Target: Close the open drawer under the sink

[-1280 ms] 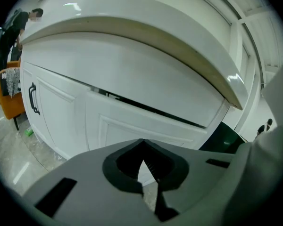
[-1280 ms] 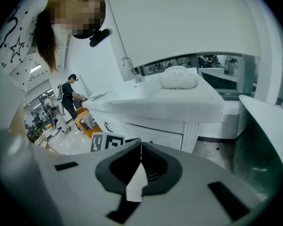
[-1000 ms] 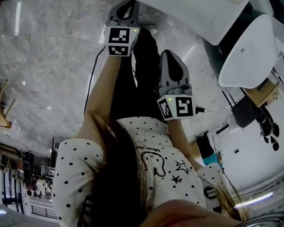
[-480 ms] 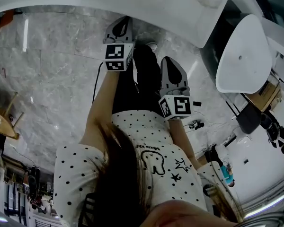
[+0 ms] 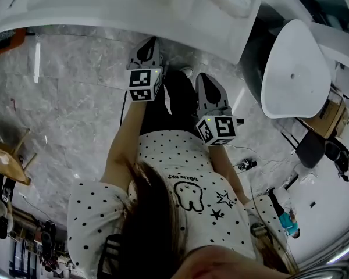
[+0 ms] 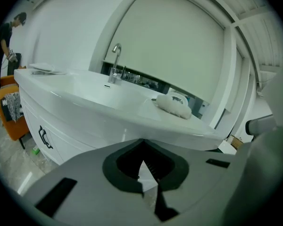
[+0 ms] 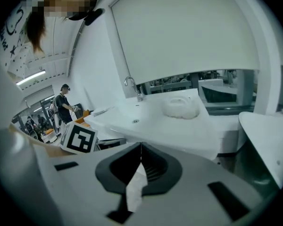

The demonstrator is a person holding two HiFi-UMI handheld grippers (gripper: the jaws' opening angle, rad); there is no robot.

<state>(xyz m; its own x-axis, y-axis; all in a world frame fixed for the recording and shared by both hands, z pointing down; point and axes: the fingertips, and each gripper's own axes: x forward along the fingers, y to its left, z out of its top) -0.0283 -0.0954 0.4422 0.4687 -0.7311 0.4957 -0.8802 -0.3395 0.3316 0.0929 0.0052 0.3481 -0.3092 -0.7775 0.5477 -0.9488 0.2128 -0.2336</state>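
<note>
The white sink counter point(image 5: 134, 7) runs along the top of the head view, with a tap point(image 6: 115, 62) and a white towel point(image 6: 172, 105) on it. Its white cabinet front point(image 6: 35, 121) carries a dark handle point(image 6: 45, 138). Under the counter's edge a dark drawer front point(image 7: 109, 142) seems to stand out a little, mostly hidden. My left gripper point(image 5: 148, 42) point(image 6: 142, 147) hangs in front of the counter, apart from it, shut and empty. My right gripper point(image 5: 204, 79) point(image 7: 141, 147) is beside it, nearer to me, also shut with nothing held.
A white rounded fixture point(image 5: 294, 68) stands to the right of the counter. A person point(image 6: 9, 32) stands far off by an orange chair point(image 6: 9, 112). A wooden stool point(image 5: 6, 156) is on the marble floor point(image 5: 75, 109) at the left. Cables lie on the floor at right.
Both grippers have risen, still shut. In the head view more of the sink counter's top has come into sight and the fixture at right has slid left.
</note>
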